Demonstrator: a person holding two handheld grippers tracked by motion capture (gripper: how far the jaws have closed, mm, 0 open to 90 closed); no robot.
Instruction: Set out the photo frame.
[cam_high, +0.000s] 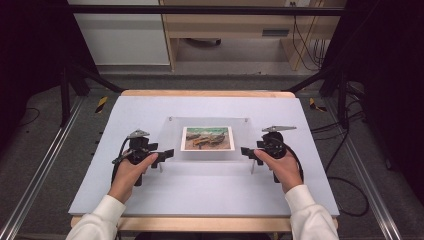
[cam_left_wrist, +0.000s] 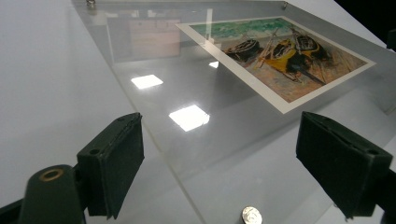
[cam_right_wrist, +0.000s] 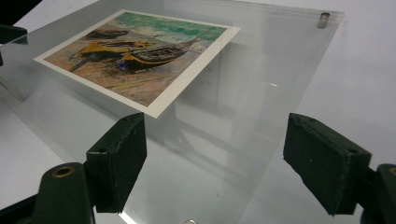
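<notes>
A clear acrylic sheet (cam_high: 172, 132) lies slightly raised on small posts in the middle of the white table (cam_high: 200, 192). On it sits a print of beached boats (cam_high: 207, 138). My left gripper (cam_high: 167, 154) is at the sheet's near left corner and my right gripper (cam_high: 246, 151) at its near right corner, each held in a hand. In the left gripper view the gripper (cam_left_wrist: 219, 140) stands open, with the sheet's edge (cam_left_wrist: 177, 154) between the jaws and the pads clear of it. The right gripper (cam_right_wrist: 217, 135) is open the same way over the sheet (cam_right_wrist: 243, 84).
A small metal fastener (cam_left_wrist: 251, 215) sits at the sheet's near corner, another (cam_right_wrist: 323, 19) at a far corner. Bare white tabletop surrounds the sheet. Metal rails (cam_high: 45, 165) run along the floor on both sides, and cables (cam_high: 345, 150) lie at the right.
</notes>
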